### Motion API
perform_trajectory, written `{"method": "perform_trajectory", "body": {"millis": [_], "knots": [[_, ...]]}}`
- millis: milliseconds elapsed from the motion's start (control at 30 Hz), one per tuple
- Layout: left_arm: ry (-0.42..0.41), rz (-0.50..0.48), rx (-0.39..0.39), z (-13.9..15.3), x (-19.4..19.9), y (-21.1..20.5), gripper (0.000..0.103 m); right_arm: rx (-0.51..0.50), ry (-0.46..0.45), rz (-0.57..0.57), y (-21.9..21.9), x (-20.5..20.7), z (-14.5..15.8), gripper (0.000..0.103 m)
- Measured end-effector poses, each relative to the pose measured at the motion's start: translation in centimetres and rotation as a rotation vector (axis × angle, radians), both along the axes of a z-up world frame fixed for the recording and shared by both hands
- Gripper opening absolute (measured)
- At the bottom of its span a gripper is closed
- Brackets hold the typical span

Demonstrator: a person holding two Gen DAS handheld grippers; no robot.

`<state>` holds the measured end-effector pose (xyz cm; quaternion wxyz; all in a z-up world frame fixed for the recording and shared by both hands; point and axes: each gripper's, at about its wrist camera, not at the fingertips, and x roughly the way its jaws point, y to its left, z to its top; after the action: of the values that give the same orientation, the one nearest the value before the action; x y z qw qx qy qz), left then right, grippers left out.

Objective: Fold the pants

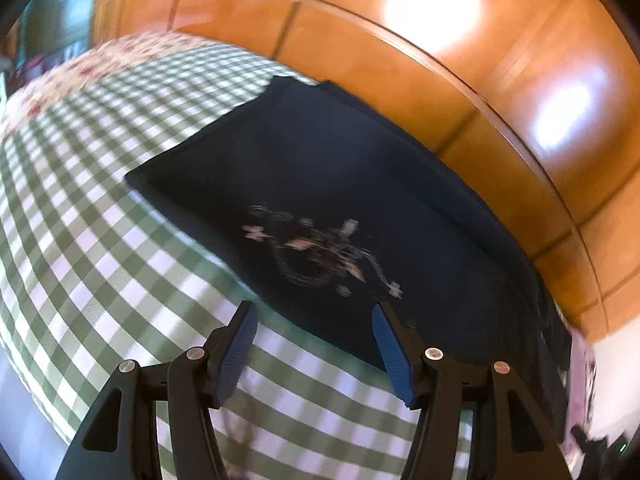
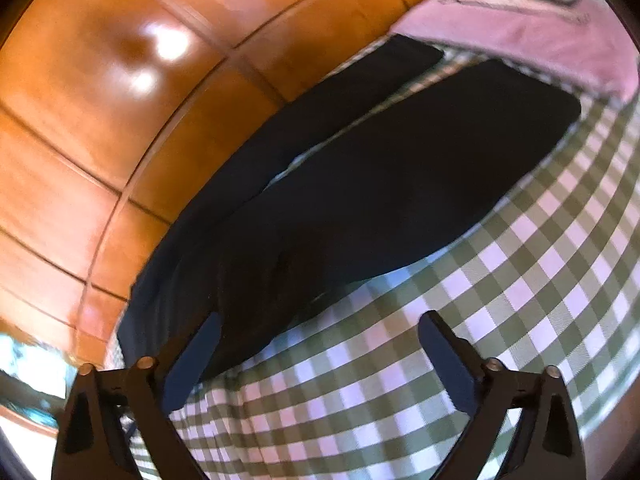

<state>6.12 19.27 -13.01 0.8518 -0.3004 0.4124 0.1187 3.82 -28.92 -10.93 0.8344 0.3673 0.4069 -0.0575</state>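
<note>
Hovering with jaws apart and nothing between them, the left gripper [image 1: 314, 308] and right gripper [image 2: 320, 318] hang over a green-and-white checked cloth [image 1: 92, 240] beside an orange wooden headboard [image 1: 400, 60]. Dark pants [image 1: 320, 168] lie flat just beyond both sets of fingertips. Their long axis runs along the headboard; in the right view the two legs [image 2: 400, 160] stretch away toward a pink cloth [image 2: 520, 28], a thin gap between them.
</note>
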Motion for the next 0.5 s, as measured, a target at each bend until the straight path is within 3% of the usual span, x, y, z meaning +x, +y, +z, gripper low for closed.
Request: {"method": "perform_trajectory", "body": {"millis": [200, 400, 500], "knots": [[-0.029, 0.035, -0.062, -1.5, -0.5, 1.6, 0.060, 0.122, -0.020, -0.017, -1.4, 0.4, -2.5, 0.082], [-0.073, 0.010, -0.047, -2.0, -0.6, 1.1, 0.061, 0.136, -0.095, -0.032, -2.1, 1.5, -3.3, 0.074], [-0.119, 0.013, -0.076, -2.3, -1.1, 1.2, 0.068, 0.158, -0.124, -0.057, -2.6, 1.8, -4.1, 0.064]]}}
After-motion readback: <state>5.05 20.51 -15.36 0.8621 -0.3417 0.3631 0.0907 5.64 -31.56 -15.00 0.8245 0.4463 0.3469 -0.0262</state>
